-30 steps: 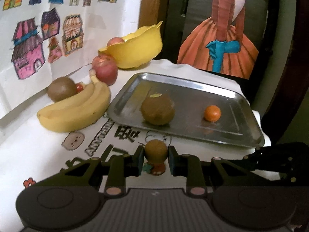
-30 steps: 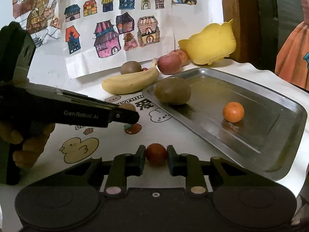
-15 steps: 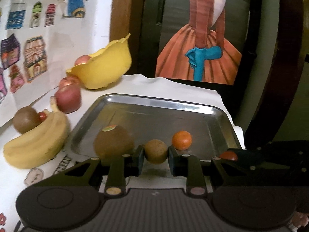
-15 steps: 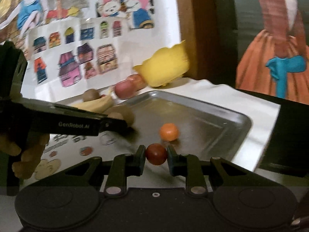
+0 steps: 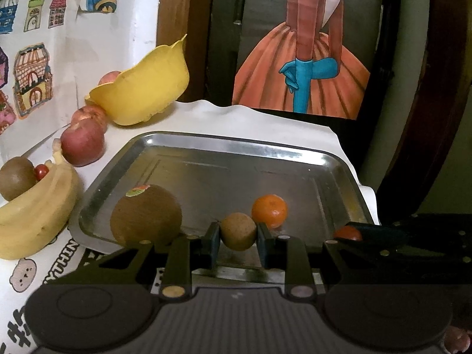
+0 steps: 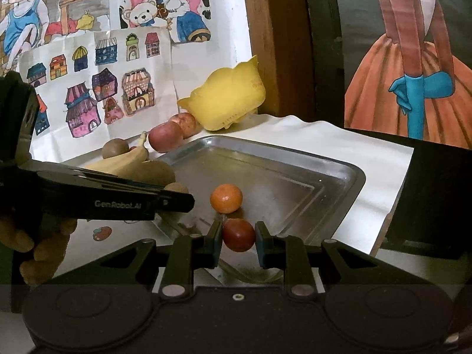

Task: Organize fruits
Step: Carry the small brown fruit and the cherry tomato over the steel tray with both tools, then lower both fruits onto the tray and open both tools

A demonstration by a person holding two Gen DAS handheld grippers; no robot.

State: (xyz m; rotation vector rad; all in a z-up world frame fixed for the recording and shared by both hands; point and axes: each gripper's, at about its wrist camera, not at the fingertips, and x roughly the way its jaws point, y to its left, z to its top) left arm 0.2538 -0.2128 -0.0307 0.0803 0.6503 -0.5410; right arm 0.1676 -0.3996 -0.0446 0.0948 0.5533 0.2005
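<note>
1. The left gripper [image 5: 238, 243] pinches a small tan-brown round fruit [image 5: 238, 231] between its fingers, held over the near edge of the steel tray [image 5: 236, 147].
2. The right gripper [image 6: 237, 240] clamps a small dark red fruit [image 6: 238, 234], likewise over the tray's near edge; in the left wrist view that fruit shows at the tray's near right corner.
3. The table is covered with a white cloth [image 5: 295, 118] printed with cartoon figures and lettering along its near left part.
4. Behind the table, the wall carries children's drawings of houses [image 6: 97, 94] and cartoon characters. To the right stand a wooden post [image 5: 174, 29] and a dark panel bearing a picture of a figure in an orange dress [image 5: 301, 70].
5. The tray holds a large kiwi [image 5: 146, 215] with a sticker at its near left corner and a small orange [image 5: 269, 211] near the middle of its near edge.
6. A yellow bowl [image 5: 147, 88] stands at the far left of the tabletop, with an apple [image 5: 109, 77] showing over its rim.
7. Two red apples [image 5: 82, 141] lie between the bowl and the tray's far left corner.
8. A banana [image 5: 35, 224], a second kiwi [image 5: 16, 181] and a cherry tomato [image 5: 41, 171] lie left of the tray, on the cloth.
</note>
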